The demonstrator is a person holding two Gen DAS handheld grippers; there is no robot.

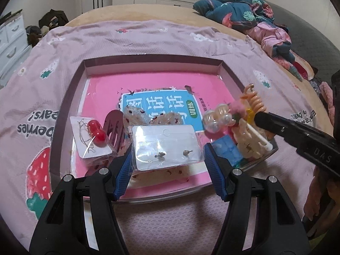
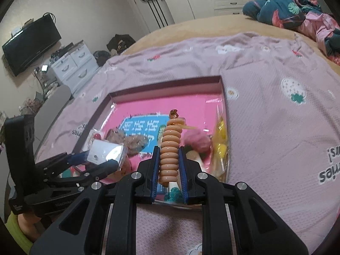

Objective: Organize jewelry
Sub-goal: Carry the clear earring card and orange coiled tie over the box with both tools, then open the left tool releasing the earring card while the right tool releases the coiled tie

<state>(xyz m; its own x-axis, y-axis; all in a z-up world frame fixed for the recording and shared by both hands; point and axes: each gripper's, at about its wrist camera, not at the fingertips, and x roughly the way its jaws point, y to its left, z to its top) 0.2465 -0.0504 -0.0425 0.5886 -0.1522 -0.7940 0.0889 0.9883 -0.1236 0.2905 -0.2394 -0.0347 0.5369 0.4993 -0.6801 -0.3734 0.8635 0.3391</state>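
1. A bed [image 1: 148, 12] with a tan cover fills both views. A mauve quilt [image 1: 148, 40] printed with strawberries lies spread over it, and a heap of dark floral bedding [image 1: 233, 6] sits at the far right corner.
2. A shallow open box [image 1: 148, 60] with dark walls rests on the quilt. A pink book [image 1: 148, 85] with a blue title panel lies flat in its bottom.
3. The left tool [image 1: 166, 148] holds a clear packet of stud earrings [image 1: 166, 146] on a white card. Its blue pads press on the packet's two side edges, so it is pinching the packet, which hangs over the near part of the box, above the book.
4. The right tool [image 2: 170, 163] has its pads pressed together on a peach spiral hair tie [image 2: 170, 148], which stands up between them over the right half of the box.
5. On the box's left side lies a second packet with a red bead pendant [image 1: 96, 133] on a thin chain, and just beside it a dark red hair clip [image 1: 113, 127].
6. On the box's right side is a cluster of pieces: a pearl-bead ornament [image 1: 216, 116], a cream claw clip [image 1: 248, 148] and a blue square piece [image 1: 227, 150], lying close together under the right tool.
7. Speckled translucent clips [image 1: 136, 112] lie on the book behind the held packet.
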